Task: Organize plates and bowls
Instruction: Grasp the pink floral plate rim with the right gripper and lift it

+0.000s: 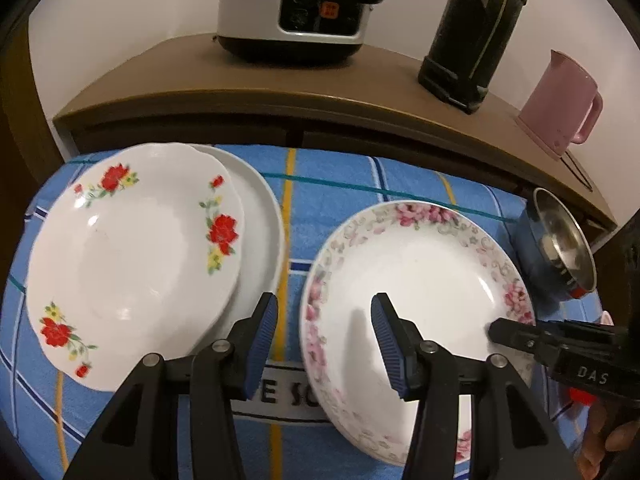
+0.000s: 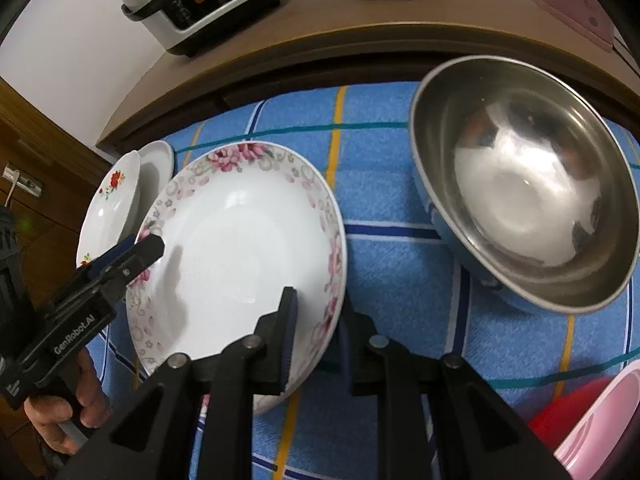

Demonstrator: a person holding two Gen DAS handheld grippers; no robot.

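Observation:
A white plate with a pink floral rim (image 1: pixel 420 280) (image 2: pixel 240 248) lies on the blue checked cloth (image 1: pixel 340 184), its right side tipped up. My right gripper (image 2: pixel 320 328) (image 1: pixel 496 328) is shut on that plate's right rim, one finger inside the plate and the other under it. My left gripper (image 1: pixel 324 336) (image 2: pixel 140 248) stands open astride the plate's left rim, pads apart from it. At the left, a plate with red flowers (image 1: pixel 136 248) (image 2: pixel 112 200) rests on a plain white plate (image 1: pixel 260 232). A steel bowl with a blue outside (image 2: pixel 520 192) (image 1: pixel 560 240) sits tilted at the right.
A brown shelf (image 1: pixel 280 80) behind the cloth carries a rice cooker (image 1: pixel 296 4), a black flask (image 1: pixel 476 32) and a pink kettle (image 1: pixel 560 108). A pink dish with something red (image 2: pixel 600 420) lies at the near right. A hand (image 2: pixel 64 412) grips the left tool.

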